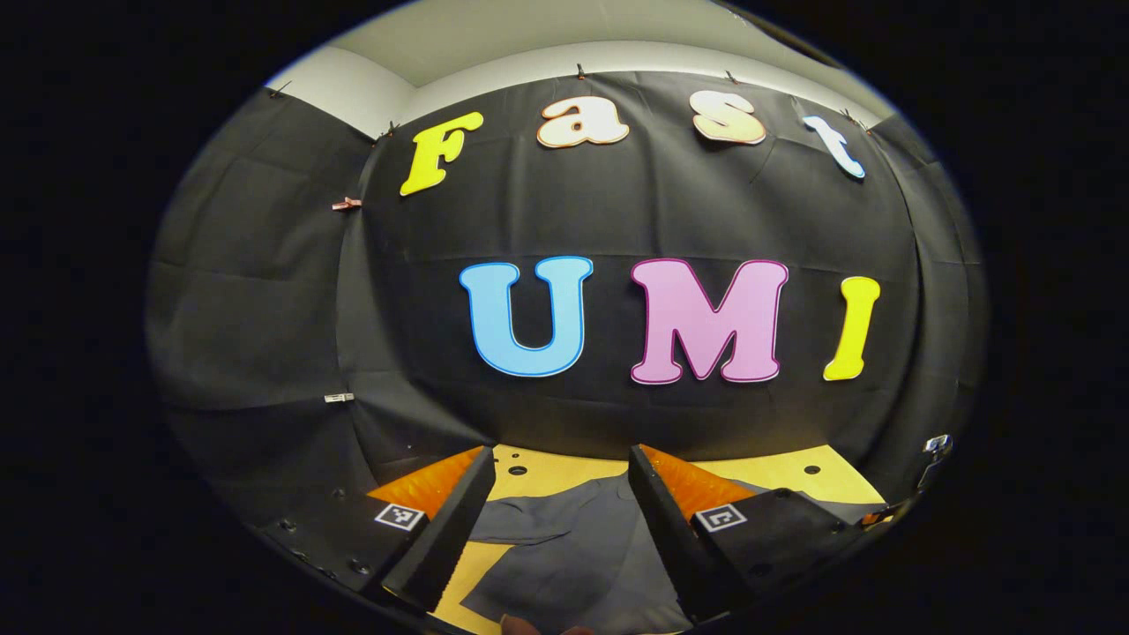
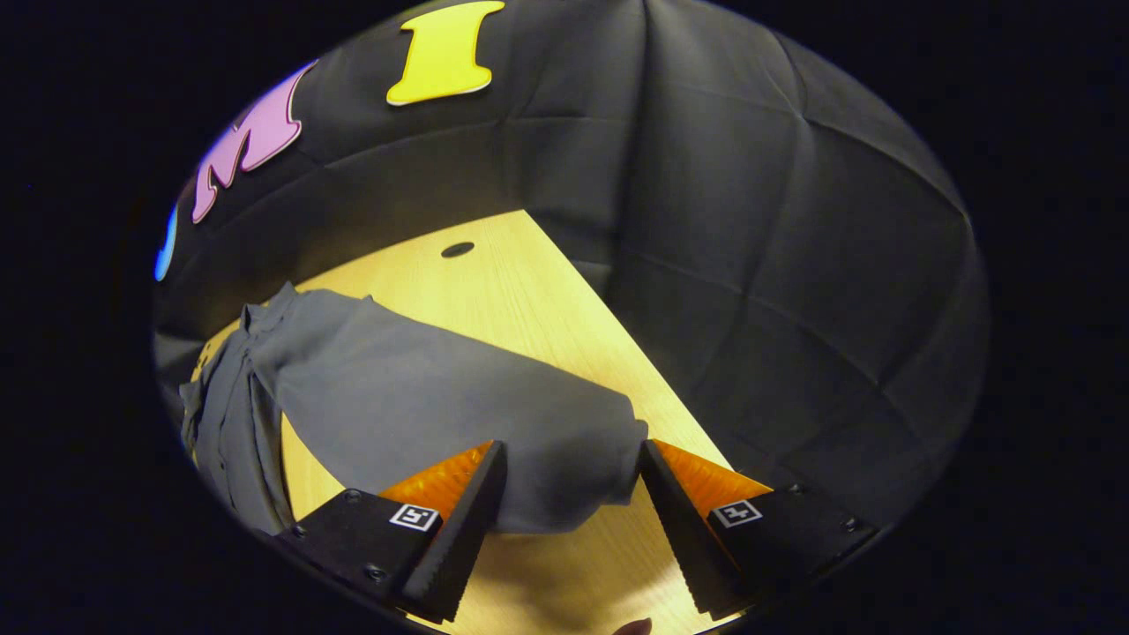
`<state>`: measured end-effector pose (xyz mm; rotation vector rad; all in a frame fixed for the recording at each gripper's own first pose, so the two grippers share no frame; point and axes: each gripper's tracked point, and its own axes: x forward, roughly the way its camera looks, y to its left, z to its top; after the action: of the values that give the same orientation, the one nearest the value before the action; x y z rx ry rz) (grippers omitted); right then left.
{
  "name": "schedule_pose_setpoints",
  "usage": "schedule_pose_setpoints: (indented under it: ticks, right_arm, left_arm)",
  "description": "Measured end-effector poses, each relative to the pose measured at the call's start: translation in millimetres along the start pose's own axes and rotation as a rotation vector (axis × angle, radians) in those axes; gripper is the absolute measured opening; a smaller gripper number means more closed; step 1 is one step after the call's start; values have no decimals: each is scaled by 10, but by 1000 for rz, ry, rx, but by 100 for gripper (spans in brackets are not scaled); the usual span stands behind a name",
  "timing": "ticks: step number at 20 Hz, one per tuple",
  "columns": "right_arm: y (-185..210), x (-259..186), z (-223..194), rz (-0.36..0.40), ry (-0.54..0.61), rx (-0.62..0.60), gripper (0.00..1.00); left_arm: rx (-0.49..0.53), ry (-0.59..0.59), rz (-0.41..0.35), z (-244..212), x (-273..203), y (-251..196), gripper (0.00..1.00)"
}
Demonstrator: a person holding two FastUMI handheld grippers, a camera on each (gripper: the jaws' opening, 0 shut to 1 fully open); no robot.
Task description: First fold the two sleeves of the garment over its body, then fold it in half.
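Wooden table (image 2: 529, 291) carries the grey garment (image 2: 423, 397), its sleeve end between the gaping right gripper (image 2: 564, 481); left gripper (image 1: 558, 489) gapes above it.

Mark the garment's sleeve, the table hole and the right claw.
sleeve (image 2: 459, 397): right gripper view, mid-sleeve
hole (image 2: 457, 250): right gripper view, its centre
right claw (image 2: 564, 520): right gripper view, midway between fingertips

A staged recording booth, more lab than home. Black cloth (image 1: 265, 291) hangs as walls on every side, pinned up with small clips (image 1: 346, 204), and a pale plain room wall (image 1: 494, 75) shows above its top edge. The work surface is a light wooden table (image 2: 529, 291) drilled with round holes (image 2: 457, 250), pushed into the far corner of the cloth.
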<state>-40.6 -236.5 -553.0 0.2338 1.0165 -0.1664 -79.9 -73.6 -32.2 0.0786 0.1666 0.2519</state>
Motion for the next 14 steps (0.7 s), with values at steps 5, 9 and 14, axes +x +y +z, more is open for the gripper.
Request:
schedule_pose_setpoints:
  ticks: [5,9,14]
  right_arm:
    - [133,24,58,47,4,44,49]
    - [122,-137,277,10,-45,84,8]
    - [394,-691,676,34,-184,80,8]
  left_arm:
    - [-5,-6,-7,-7,31,88,95]
    - [-17,-13,-15,-3,83,255,95]
    - [-27,-19,-43,-29,211,488,95]
